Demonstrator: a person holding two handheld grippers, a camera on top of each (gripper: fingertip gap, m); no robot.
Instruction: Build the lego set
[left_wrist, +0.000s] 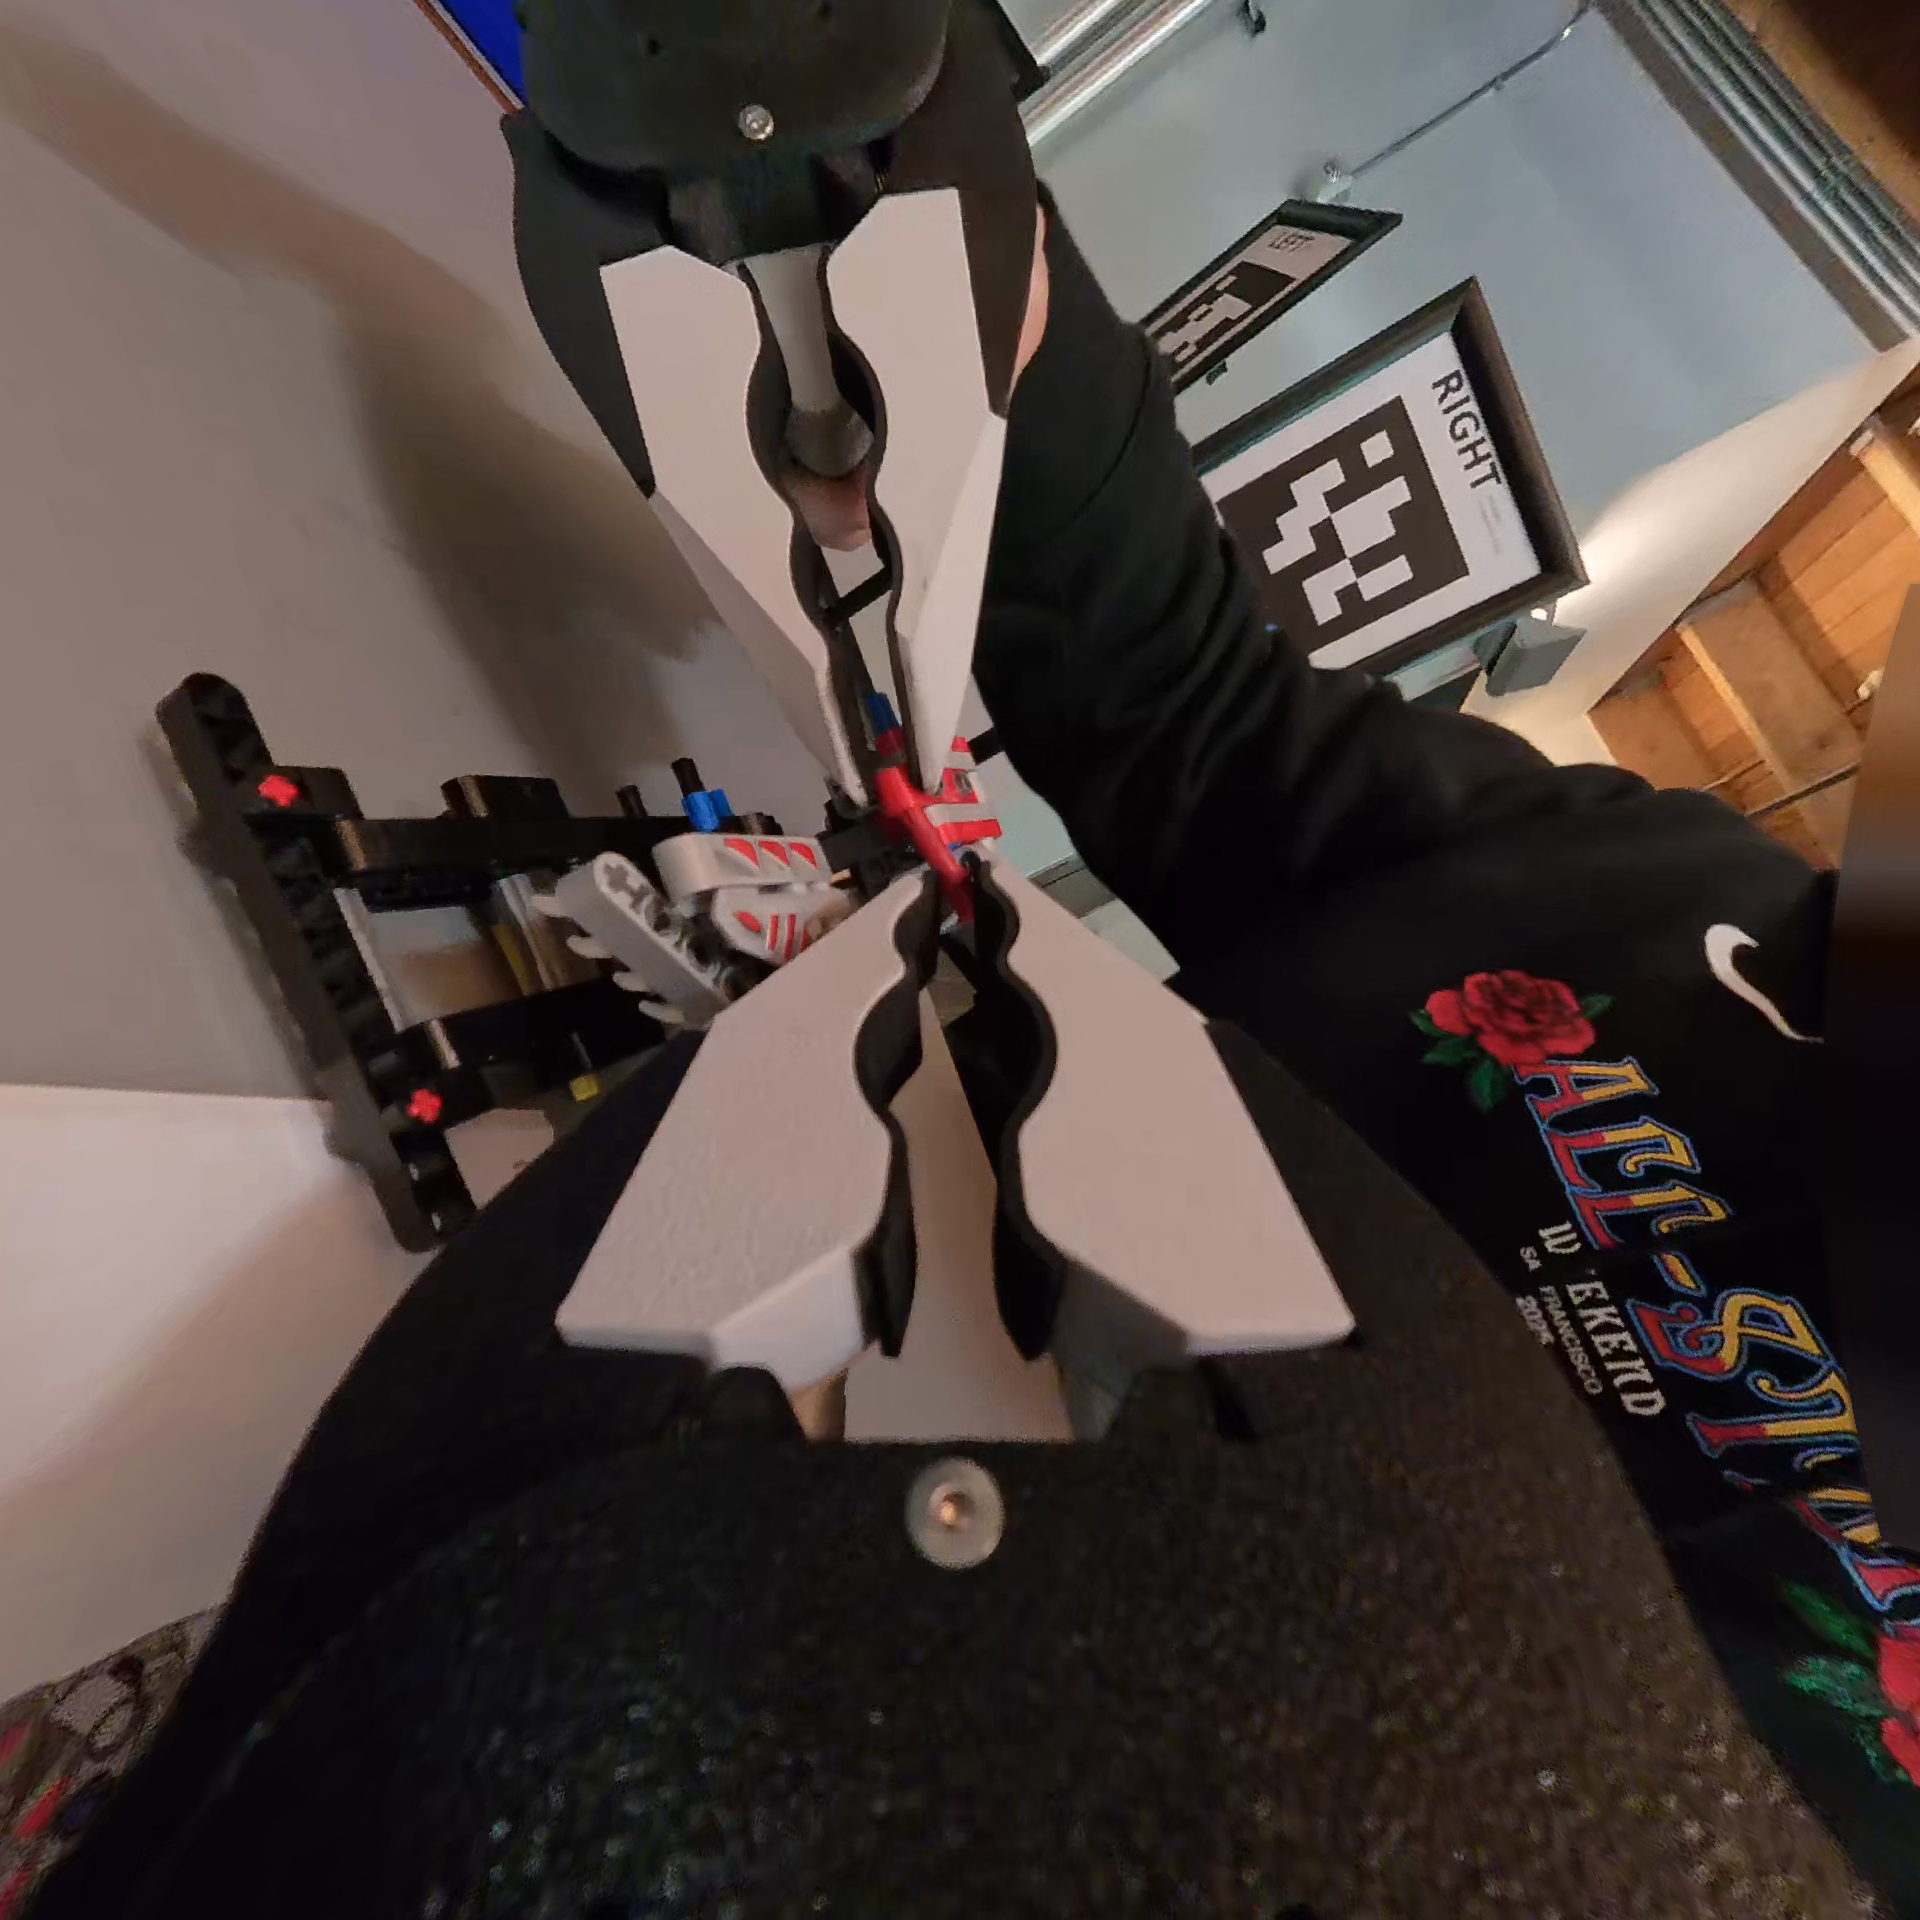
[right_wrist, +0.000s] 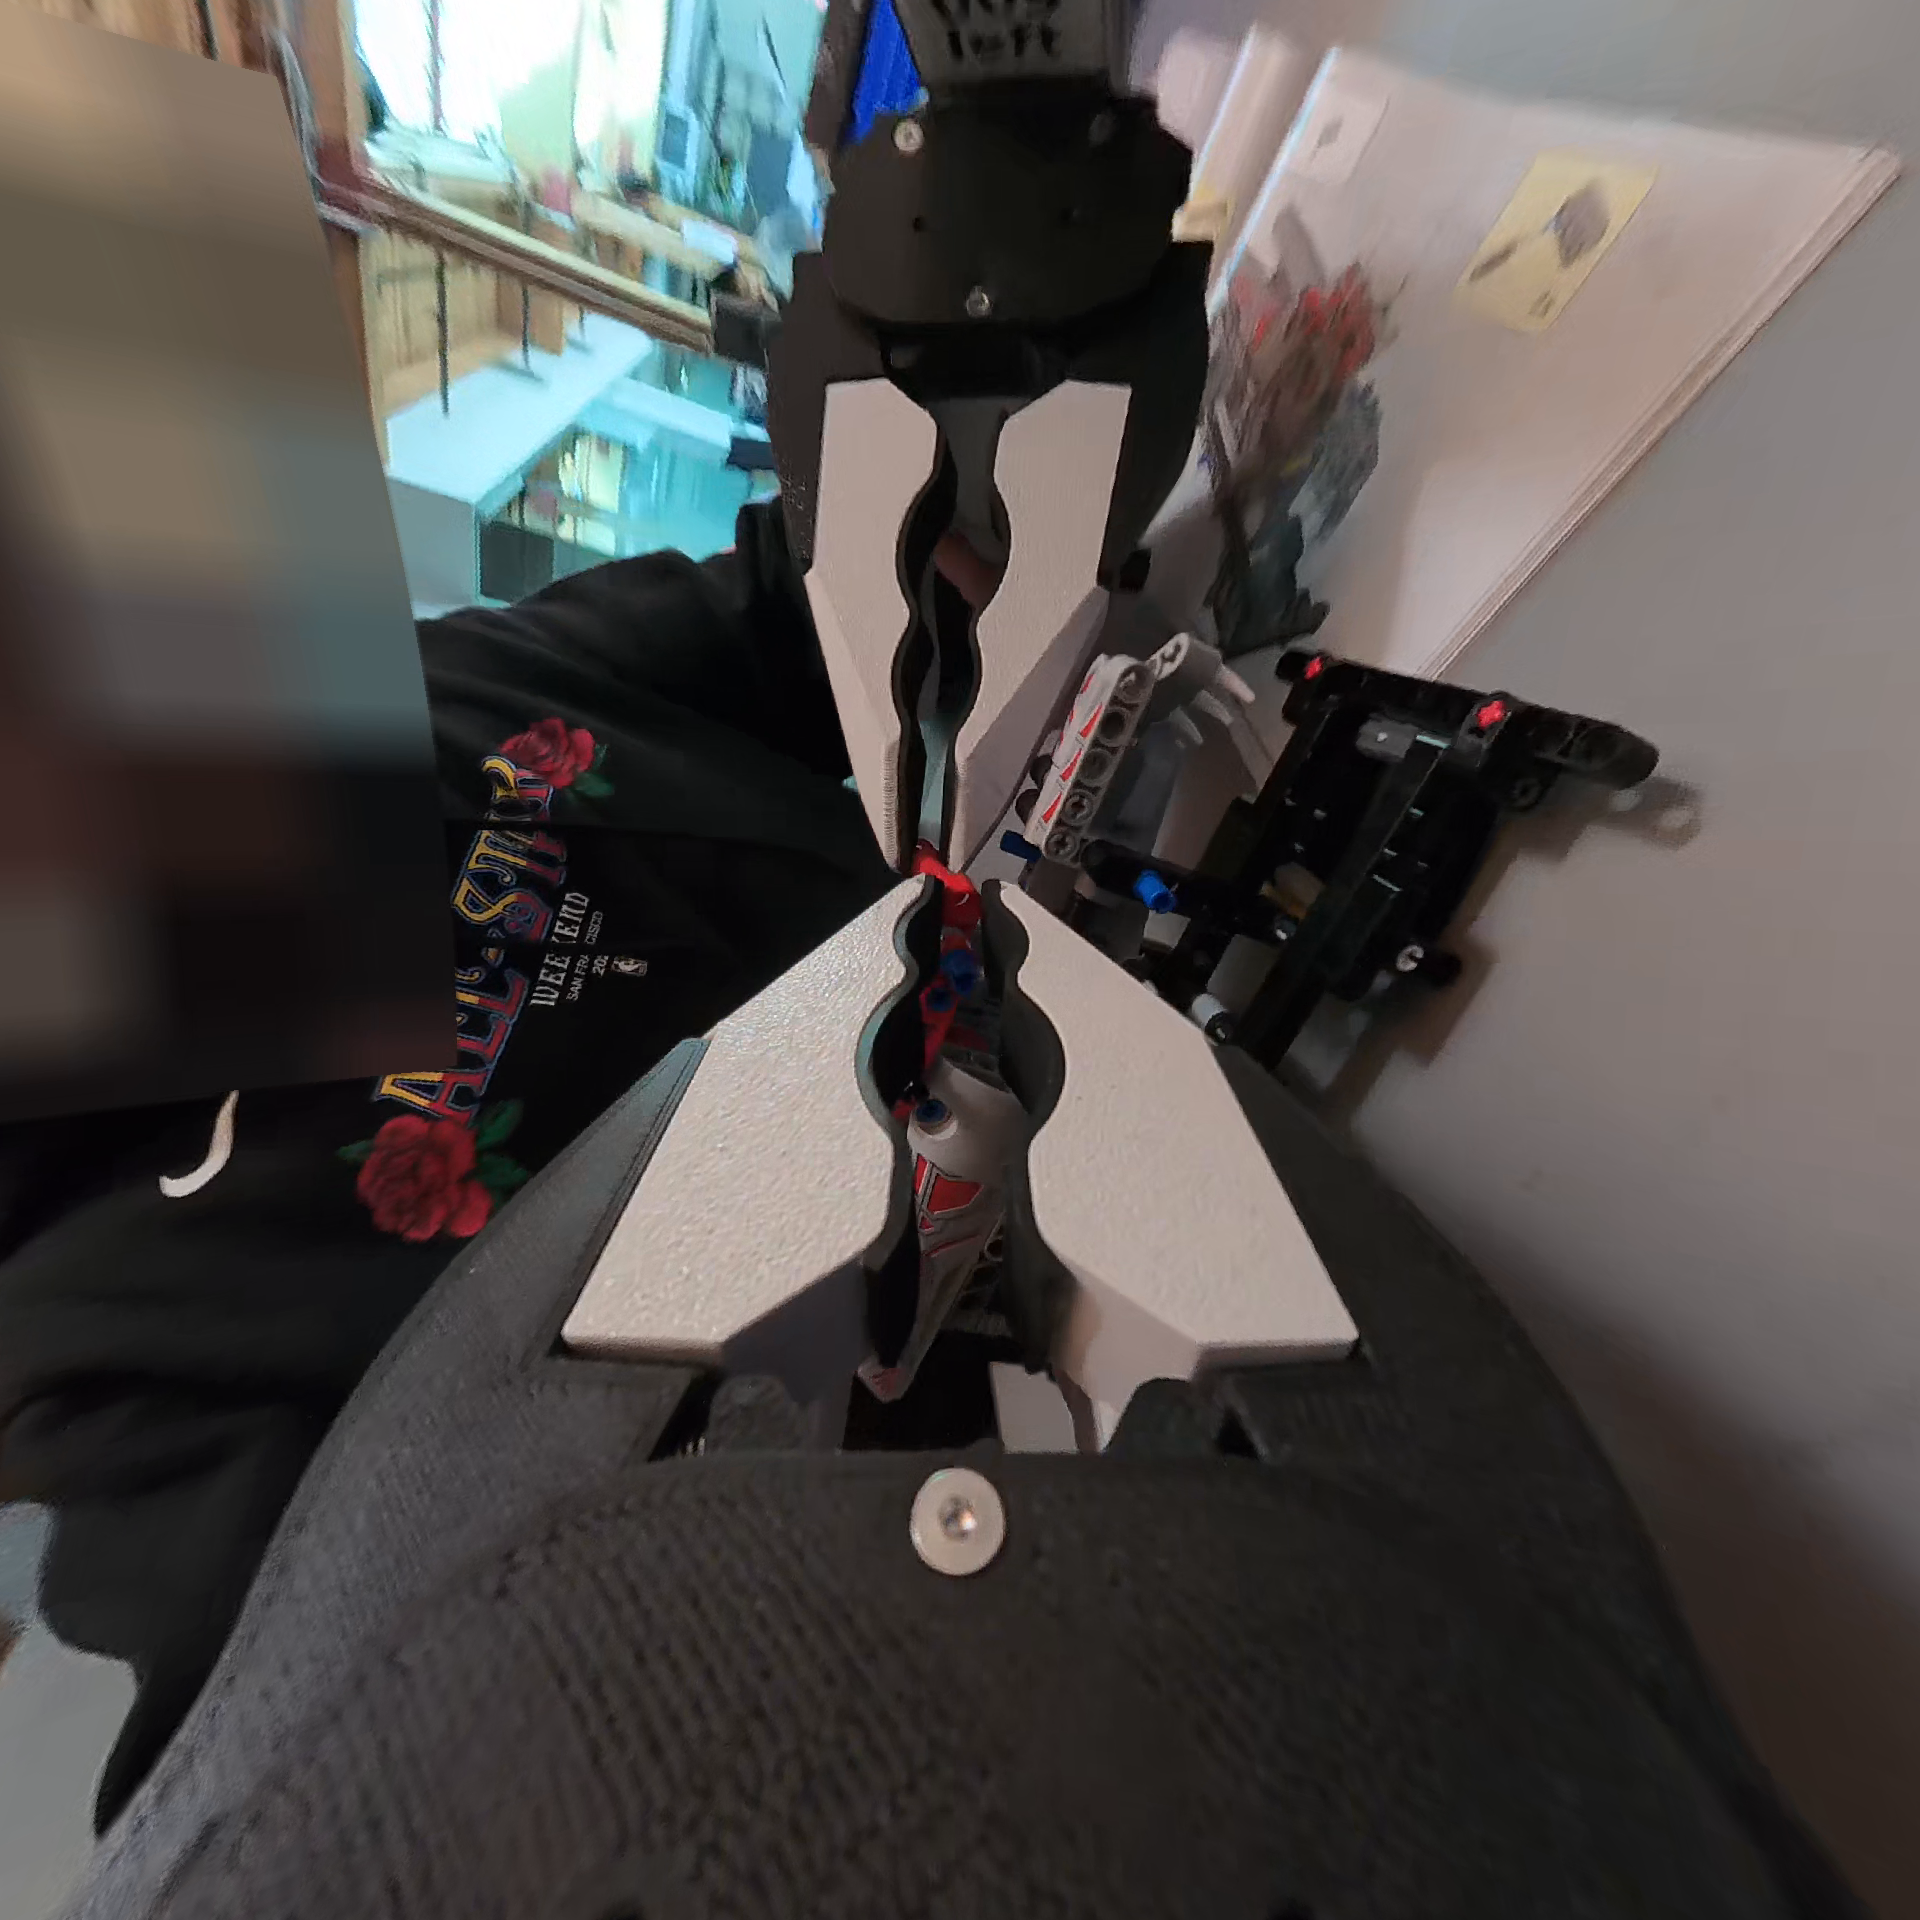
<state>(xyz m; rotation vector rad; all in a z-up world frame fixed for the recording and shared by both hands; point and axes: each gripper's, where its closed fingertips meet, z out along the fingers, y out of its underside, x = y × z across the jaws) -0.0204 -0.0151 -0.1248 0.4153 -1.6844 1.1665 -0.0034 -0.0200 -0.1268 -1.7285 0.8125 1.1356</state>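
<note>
The lego model hangs in the air between my two grippers, which meet tip to tip. It has a black beam frame (left_wrist: 301, 935) (right_wrist: 1382, 821) and grey beams with red stickers (left_wrist: 748, 868) (right_wrist: 1101, 748). My left gripper (left_wrist: 951, 883) is shut on a small red piece (left_wrist: 914, 821) at the model's near end. My right gripper (right_wrist: 951, 899) is shut on a grey panel with red markings (right_wrist: 951, 1184) that lies between its fingers. The right gripper (left_wrist: 883, 790) comes down from above in the left wrist view. The left gripper (right_wrist: 920, 847) does the same in the right wrist view.
A person in a black sweatshirt with rose prints (left_wrist: 1351, 935) is close behind the grippers. The white table (left_wrist: 125, 1247) lies below the model. A white instruction sheet (right_wrist: 1507, 364) lies on it. Two framed black-and-white marker boards (left_wrist: 1382, 488) hang on the wall. Left and right tips are no more than a few centimetres apart.
</note>
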